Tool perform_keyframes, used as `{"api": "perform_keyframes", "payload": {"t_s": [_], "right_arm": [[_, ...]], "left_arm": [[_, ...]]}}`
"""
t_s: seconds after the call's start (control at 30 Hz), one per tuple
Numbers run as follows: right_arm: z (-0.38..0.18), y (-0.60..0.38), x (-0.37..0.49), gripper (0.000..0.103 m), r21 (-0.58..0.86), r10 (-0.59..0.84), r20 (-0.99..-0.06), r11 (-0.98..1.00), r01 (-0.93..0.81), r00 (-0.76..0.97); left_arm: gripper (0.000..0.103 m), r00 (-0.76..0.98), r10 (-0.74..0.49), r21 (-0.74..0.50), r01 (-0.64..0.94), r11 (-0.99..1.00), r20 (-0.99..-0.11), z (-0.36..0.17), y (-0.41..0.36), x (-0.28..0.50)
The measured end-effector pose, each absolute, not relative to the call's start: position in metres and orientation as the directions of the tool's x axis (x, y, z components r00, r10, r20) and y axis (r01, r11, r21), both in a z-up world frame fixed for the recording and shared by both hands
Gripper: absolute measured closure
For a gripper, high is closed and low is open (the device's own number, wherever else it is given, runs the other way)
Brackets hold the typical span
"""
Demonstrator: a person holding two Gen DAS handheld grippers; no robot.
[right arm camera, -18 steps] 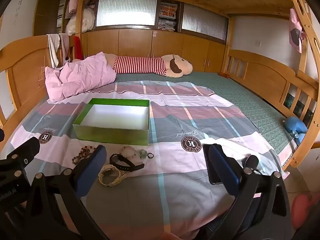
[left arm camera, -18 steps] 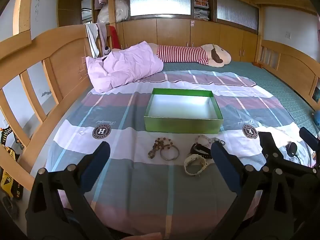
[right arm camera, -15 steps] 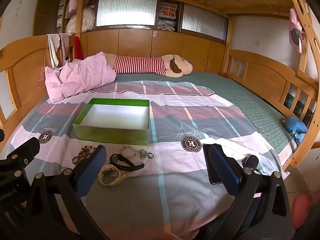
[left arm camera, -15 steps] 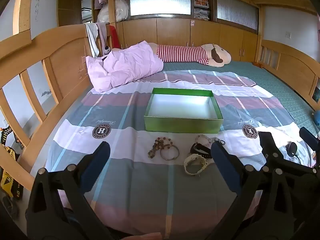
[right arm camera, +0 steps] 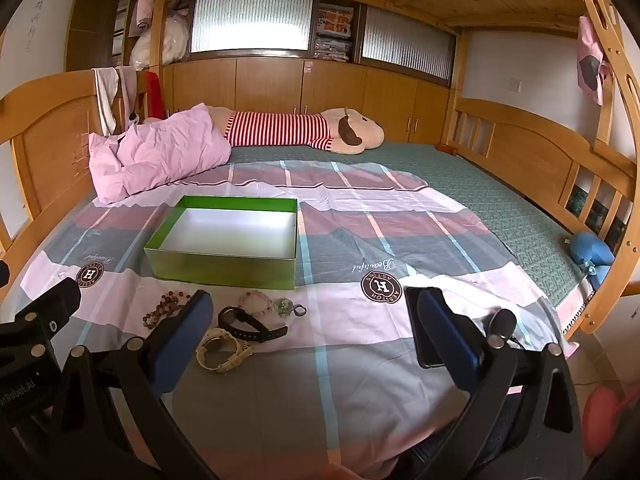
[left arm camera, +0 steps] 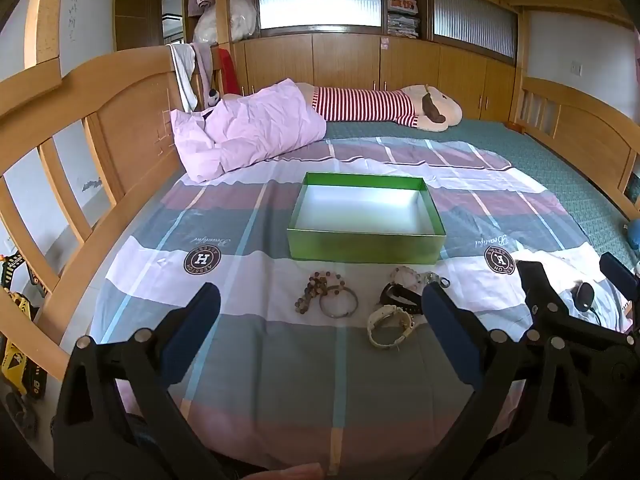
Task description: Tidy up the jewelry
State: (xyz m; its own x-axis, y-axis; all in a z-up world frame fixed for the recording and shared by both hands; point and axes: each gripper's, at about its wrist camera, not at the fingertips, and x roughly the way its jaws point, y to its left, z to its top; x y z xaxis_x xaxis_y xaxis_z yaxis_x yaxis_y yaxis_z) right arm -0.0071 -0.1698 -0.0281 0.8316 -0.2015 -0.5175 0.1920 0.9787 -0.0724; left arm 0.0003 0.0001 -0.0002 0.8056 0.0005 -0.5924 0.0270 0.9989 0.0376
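Cream watch [left arm camera: 390, 326] lies just ahead of the spread, empty left hand-held gripper [left arm camera: 320, 312], nearer it than the equally spread right hand-held gripper [right arm camera: 308, 316], strap crosswise.

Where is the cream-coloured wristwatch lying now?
The cream-coloured wristwatch lies on the striped bedsheet, in front of the open green cardboard box and just nearer than the black wristwatch, right of the metal bangle.

The bed [left arm camera: 540, 168] carries a striped sheet [left arm camera: 256, 344], green box [left arm camera: 364, 245], jewelry [left arm camera: 328, 298] and pillow [left arm camera: 248, 132].
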Motion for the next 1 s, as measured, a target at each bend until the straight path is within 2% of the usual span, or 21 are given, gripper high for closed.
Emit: {"api": "perform_keyframes", "payload": {"t_s": [1.0], "right_arm": [[-0.0304,-0.1700,-0.0058,0.003,-0.071,-0.203,-0.521,0.978,0.195,0.829]], "left_arm": [[0.003,0.800,0.000,0.036,0.028,0.999,-0.600,-0.0002,0.0002,0.0005]]}}
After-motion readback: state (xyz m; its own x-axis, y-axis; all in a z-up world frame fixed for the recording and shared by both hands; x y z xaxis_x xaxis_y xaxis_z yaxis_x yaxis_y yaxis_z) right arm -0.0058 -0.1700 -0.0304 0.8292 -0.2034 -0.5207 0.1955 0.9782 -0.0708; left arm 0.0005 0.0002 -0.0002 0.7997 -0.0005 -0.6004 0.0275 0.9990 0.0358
